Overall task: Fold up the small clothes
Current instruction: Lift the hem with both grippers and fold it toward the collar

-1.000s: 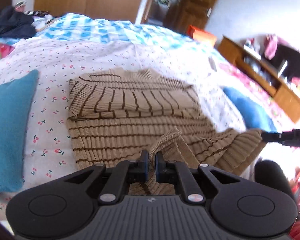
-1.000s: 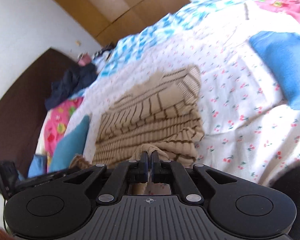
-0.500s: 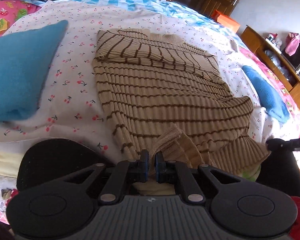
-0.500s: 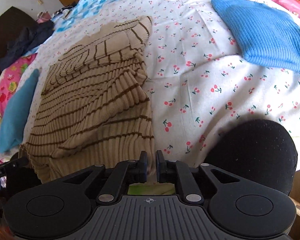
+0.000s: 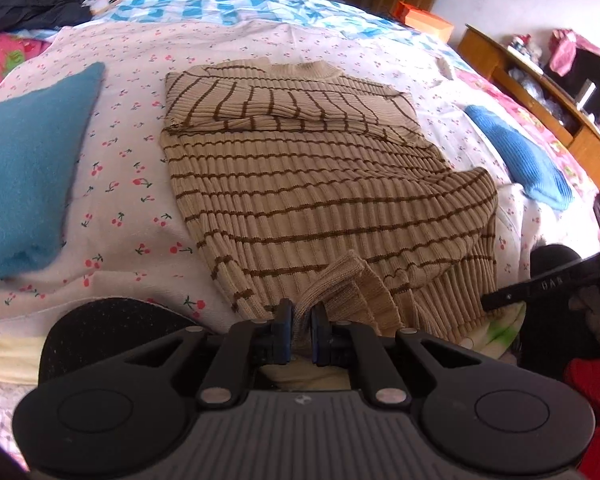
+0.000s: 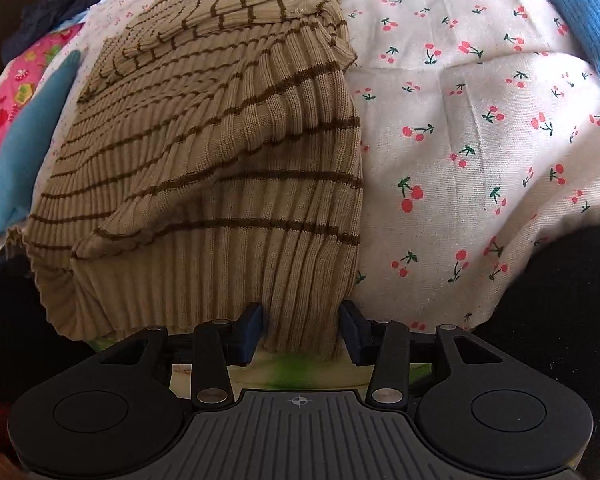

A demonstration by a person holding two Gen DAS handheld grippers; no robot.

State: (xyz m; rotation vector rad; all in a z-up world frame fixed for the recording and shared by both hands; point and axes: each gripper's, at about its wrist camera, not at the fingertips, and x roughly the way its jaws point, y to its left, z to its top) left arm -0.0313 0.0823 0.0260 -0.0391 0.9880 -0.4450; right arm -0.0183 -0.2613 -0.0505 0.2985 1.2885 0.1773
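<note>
A tan ribbed sweater with brown stripes (image 5: 320, 184) lies on the cherry-print bedsheet (image 5: 120, 184), its sleeves folded across the chest. My left gripper (image 5: 299, 334) is shut on a bunched piece of the sweater's bottom hem at the bed's near edge. In the right wrist view the same sweater (image 6: 220, 152) hangs over the bed edge, and my right gripper (image 6: 300, 332) is open with the hem's right corner between its blue pads (image 6: 252, 330). The right gripper also shows at the right edge of the left wrist view (image 5: 548, 284).
A teal cushion (image 5: 24, 168) lies left of the sweater and a blue knit garment (image 5: 516, 156) right of it. Dark clothes (image 5: 28, 4) lie at the far left. A wooden shelf unit (image 5: 540, 92) stands at the right. A black rounded object (image 6: 560, 312) sits by the bed edge.
Both grippers have drawn the sweater's hem toward the bed's near edge, flattening it. The right gripper's jaws have opened and released the hem. The left gripper stays shut on it.
</note>
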